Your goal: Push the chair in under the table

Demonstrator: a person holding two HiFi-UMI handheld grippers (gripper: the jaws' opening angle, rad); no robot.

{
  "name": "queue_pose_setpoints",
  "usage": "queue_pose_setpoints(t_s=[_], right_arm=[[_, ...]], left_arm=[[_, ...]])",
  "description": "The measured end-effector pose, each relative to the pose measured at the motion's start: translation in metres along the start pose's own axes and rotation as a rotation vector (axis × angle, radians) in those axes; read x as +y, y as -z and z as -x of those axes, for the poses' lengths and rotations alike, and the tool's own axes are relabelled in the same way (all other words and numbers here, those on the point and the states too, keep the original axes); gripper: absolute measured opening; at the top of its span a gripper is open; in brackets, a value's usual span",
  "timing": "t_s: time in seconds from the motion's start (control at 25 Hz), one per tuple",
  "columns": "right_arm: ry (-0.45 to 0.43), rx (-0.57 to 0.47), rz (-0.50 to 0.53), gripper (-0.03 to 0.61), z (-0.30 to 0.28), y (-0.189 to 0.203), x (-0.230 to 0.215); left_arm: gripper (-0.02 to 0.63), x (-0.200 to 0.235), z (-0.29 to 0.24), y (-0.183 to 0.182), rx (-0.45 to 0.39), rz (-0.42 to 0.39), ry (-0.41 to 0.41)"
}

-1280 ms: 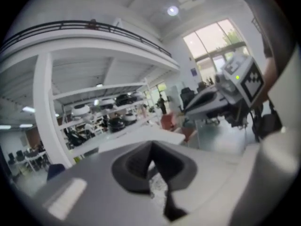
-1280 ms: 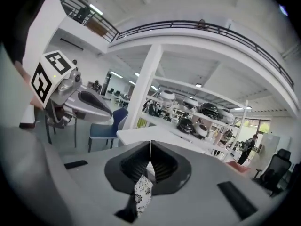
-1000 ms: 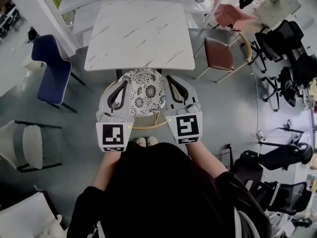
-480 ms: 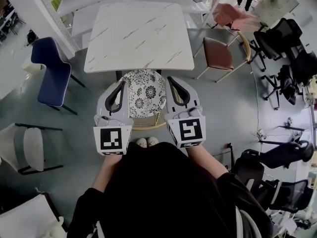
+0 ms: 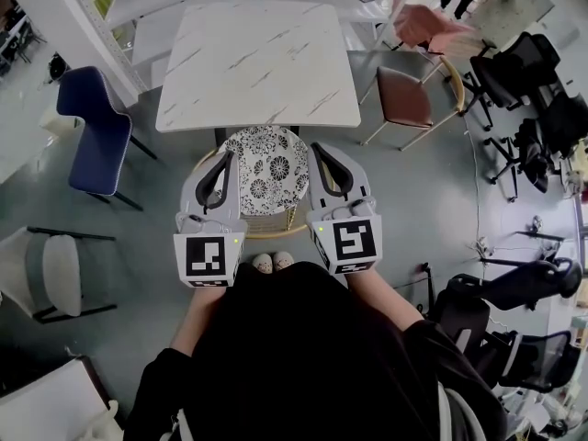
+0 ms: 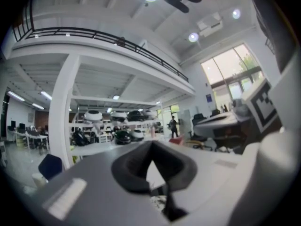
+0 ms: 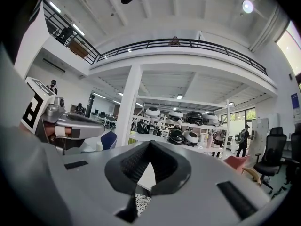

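The chair (image 5: 266, 168), a round patterned seat in a pale cane frame, stands directly between the two tools. Its front edge is already tucked under the near edge of the marble tabletop (image 5: 257, 62) ahead of them, and its curved back rail (image 5: 266, 231) lies behind the tool tips. The left tool (image 5: 226, 157) runs along the chair's left side and the right tool (image 5: 318, 149) along its right side, both pointing toward the tabletop; whether either touches the frame cannot be told. Each tool's own view shows its jaws pressed together at the tips with nothing pinched; only a sliver of patterned seat and white tabletop shows through the gap below the tips. Judgement: the chair looks light and stiff, likely to slide readily on the smooth floor and to swing if pushed on one side only, so the best contact is the back rail or both side rails, pressed evenly. Only the head view gives the chair's position against the tabletop, and the blue chair (image 5: 92, 127) well to the left of the left tool. Only the tool views settle the jaw state, and they also show shelving (image 7: 174, 126) beyond the tabletop
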State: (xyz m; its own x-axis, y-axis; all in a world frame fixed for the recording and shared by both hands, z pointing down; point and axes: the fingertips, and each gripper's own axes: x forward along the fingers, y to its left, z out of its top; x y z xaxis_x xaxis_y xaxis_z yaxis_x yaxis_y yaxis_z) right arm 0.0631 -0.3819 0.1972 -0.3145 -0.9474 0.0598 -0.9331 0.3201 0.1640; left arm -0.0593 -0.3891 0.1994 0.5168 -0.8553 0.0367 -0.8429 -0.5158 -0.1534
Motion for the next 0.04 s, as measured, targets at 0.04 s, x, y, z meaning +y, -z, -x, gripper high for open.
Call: queue_pose_setpoints(t_s=[0.04], right_arm=[[0.000, 0.003, 0.000, 0.020, 0.0008, 0.0007, 0.0012]], left_arm=[[0.008, -0.0001, 0.0013, 0.0008, 0.001, 0.001, 0.001]])
